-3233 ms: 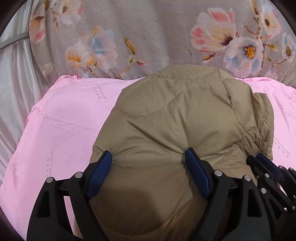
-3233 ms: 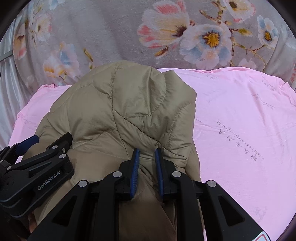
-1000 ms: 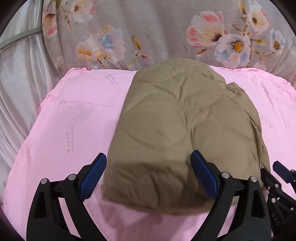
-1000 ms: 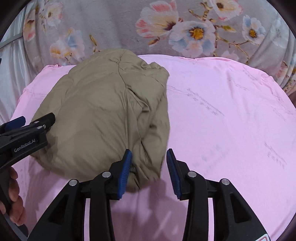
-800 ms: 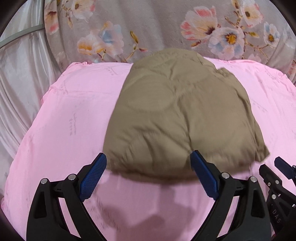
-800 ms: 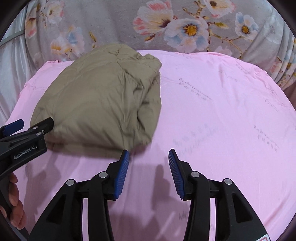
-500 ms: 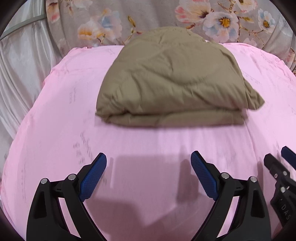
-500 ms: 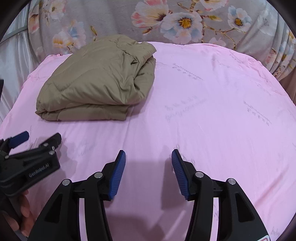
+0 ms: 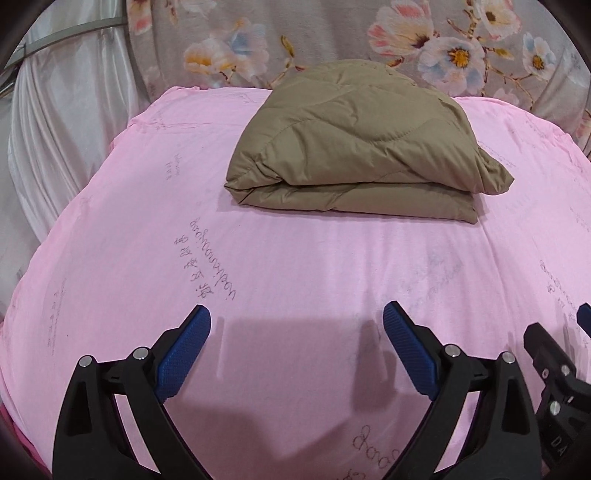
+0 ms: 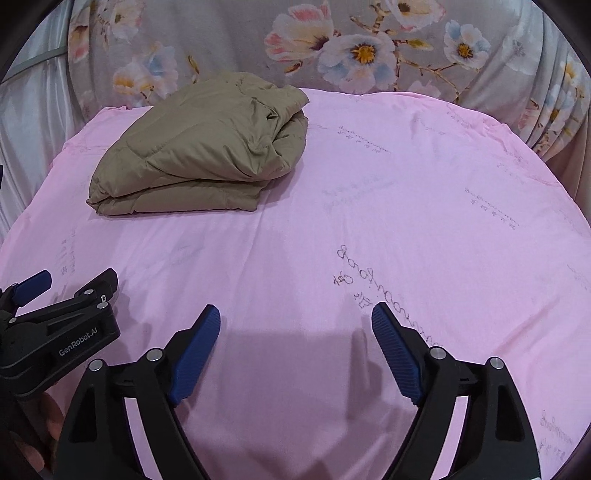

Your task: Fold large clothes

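A white curtain [image 9: 55, 122] is seen at the far left. The left claw [image 9: 295, 341] is held wide apart above the pink sheet [image 9: 295, 258], with nothing gripped. The folded tan jacket [image 9: 362, 147] is laid at the sheet's far side, against a floral blanket [image 9: 332, 33], well apart from both claws. The right claw [image 10: 295, 338] is likewise spread apart and empty.

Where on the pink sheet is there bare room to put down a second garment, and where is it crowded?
Bare: the pink sheet right of the folded tan jacket, and the strip between it and both open grippers. Crowded: the far left, where the jacket lies.
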A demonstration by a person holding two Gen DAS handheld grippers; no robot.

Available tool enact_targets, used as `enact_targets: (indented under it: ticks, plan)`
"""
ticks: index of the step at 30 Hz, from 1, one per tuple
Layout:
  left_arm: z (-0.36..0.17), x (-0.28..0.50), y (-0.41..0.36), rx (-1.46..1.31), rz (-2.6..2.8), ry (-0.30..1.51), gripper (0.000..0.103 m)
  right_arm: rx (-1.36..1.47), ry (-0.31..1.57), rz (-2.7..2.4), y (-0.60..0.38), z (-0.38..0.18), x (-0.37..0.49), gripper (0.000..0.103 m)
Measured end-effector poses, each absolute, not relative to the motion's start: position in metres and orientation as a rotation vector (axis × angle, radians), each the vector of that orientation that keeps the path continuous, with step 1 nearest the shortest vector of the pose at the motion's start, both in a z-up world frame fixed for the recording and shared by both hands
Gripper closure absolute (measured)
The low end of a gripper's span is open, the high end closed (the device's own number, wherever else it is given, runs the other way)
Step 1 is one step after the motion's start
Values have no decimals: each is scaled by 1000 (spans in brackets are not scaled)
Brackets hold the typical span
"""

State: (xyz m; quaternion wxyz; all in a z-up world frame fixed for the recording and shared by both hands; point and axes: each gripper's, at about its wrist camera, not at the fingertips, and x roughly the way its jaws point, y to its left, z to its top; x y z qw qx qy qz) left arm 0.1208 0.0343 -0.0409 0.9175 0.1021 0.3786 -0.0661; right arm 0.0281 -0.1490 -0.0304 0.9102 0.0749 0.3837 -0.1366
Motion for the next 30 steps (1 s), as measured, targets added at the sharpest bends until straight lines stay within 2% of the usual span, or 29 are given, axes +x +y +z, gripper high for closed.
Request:
enact_targets:
  ticks: [8,30]
  plan:
    - [-39,113,31,225,-152,743,8,100,842,-345,-143,-36,32,16]
    - [-37,108,29,230,-152,710,8,127,785,-321,-145,-30,24,16]
